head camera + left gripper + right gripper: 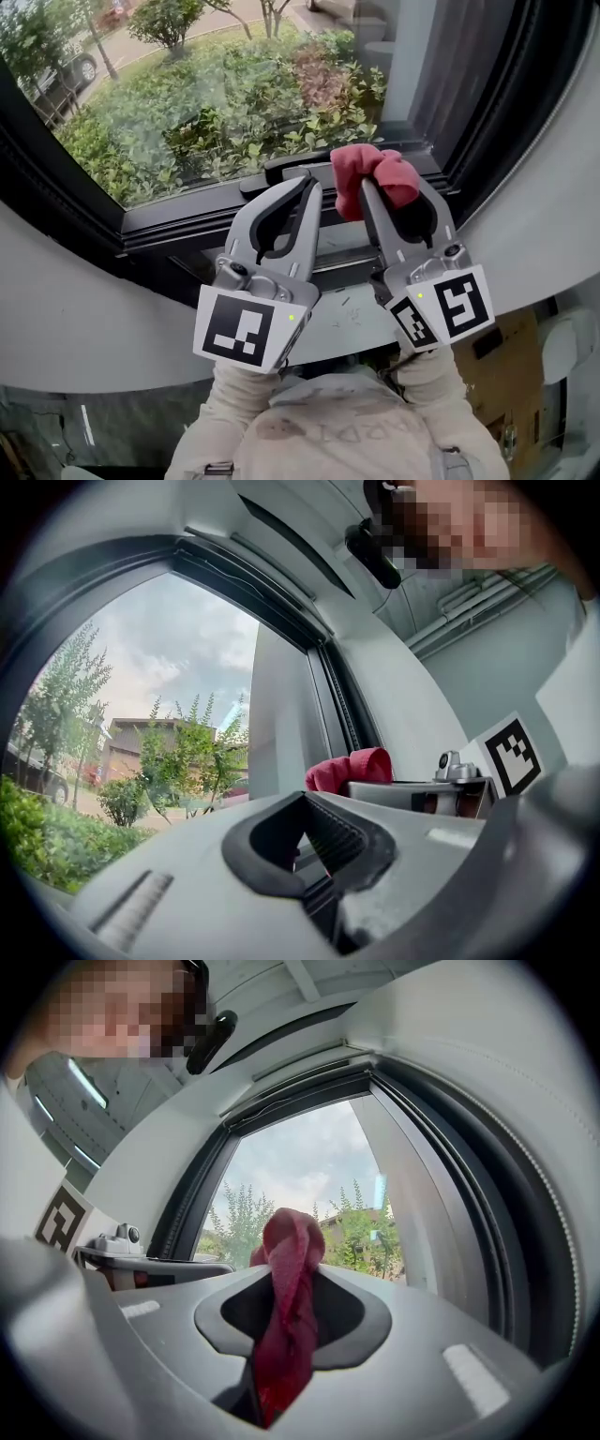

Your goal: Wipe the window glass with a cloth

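Note:
A red cloth (373, 176) is bunched at the tips of my right gripper (382, 187), which is shut on it; in the right gripper view the red cloth (291, 1297) hangs pinched between the jaws. The cloth sits close to the lower edge of the window glass (206, 84); whether it touches the pane I cannot tell. My left gripper (305, 183) is beside it on the left, shut with nothing held. In the left gripper view the red cloth (349, 767) shows past the closed jaws, with the window glass (159, 696) to the left.
A dark window frame (169, 225) runs below the glass, with a grey sill (94, 319) under it. The frame's right upright (506, 103) stands close to my right gripper. Shrubs and a road lie outside. A brown box (511, 366) stands low at the right.

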Tool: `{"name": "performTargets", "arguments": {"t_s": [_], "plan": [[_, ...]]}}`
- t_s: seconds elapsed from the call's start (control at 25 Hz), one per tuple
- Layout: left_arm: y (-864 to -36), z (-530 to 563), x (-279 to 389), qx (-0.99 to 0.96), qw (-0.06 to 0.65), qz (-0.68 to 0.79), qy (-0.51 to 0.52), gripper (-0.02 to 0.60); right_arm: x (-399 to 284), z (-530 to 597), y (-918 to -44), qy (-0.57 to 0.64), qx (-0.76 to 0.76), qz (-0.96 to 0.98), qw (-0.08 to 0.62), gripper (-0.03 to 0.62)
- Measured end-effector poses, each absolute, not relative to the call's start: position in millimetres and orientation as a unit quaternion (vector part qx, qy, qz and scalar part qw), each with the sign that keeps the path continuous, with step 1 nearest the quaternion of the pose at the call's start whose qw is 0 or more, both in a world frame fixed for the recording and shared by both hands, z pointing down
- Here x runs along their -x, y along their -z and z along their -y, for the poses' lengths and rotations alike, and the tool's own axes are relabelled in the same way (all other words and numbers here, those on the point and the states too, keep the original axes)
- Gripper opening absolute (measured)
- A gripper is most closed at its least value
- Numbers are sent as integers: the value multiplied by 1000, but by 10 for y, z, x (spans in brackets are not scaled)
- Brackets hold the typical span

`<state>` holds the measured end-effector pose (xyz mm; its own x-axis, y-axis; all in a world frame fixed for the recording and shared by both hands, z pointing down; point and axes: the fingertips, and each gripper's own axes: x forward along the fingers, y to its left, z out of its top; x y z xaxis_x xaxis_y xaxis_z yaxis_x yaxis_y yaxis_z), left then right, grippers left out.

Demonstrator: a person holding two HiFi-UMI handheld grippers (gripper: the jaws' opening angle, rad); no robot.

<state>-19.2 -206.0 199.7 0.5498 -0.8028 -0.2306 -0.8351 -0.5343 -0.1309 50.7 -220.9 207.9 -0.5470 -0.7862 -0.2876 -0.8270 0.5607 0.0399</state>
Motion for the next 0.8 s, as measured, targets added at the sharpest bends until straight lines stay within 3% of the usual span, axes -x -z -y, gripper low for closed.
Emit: {"name": "performTargets", "arguments": {"t_s": [0.8], "plan": [[-1929, 1874, 371, 860, 123, -490, -69, 0, -225, 2059, -2036, -76, 422, -894, 128, 123]]}}
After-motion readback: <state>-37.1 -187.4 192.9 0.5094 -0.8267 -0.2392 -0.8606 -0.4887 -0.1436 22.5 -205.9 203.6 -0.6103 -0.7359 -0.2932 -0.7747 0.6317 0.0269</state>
